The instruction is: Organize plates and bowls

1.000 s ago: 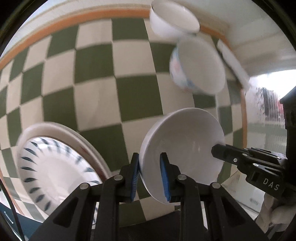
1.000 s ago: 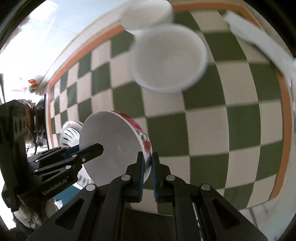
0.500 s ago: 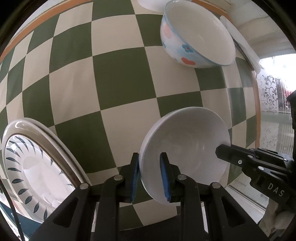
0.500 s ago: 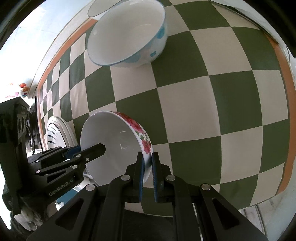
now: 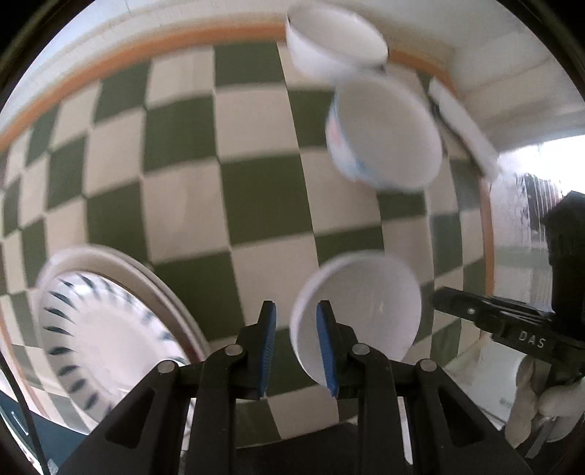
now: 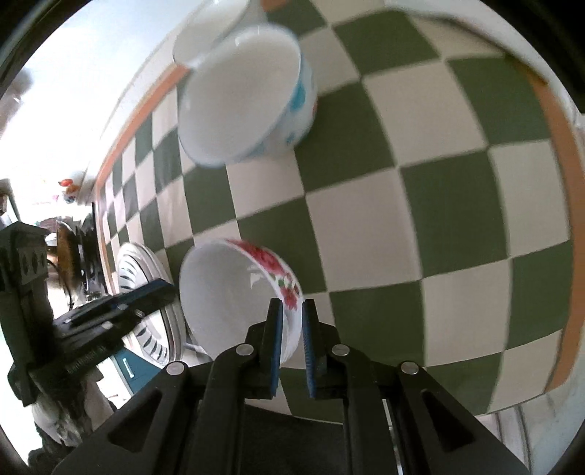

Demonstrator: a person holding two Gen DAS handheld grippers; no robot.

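Two bowls (image 5: 384,135) (image 5: 334,34) and a plate (image 5: 109,329) flank the open left tool (image 5: 294,329).

A green-and-cream checkered cloth (image 5: 226,204) fills the left wrist view, an orange border (image 5: 146,44) curving along its far edge from nine o'clock up to twelve. Pale wall (image 5: 512,58) beyond, up at one o'clock. Over at three o'clock, bright daylight pours through a window (image 5: 537,204). In the right wrist view, the same cloth, orange edge at three o'clock, and at nine o'clock a washed-out, sunlit room (image 6: 55,204), details too blurred to tell.
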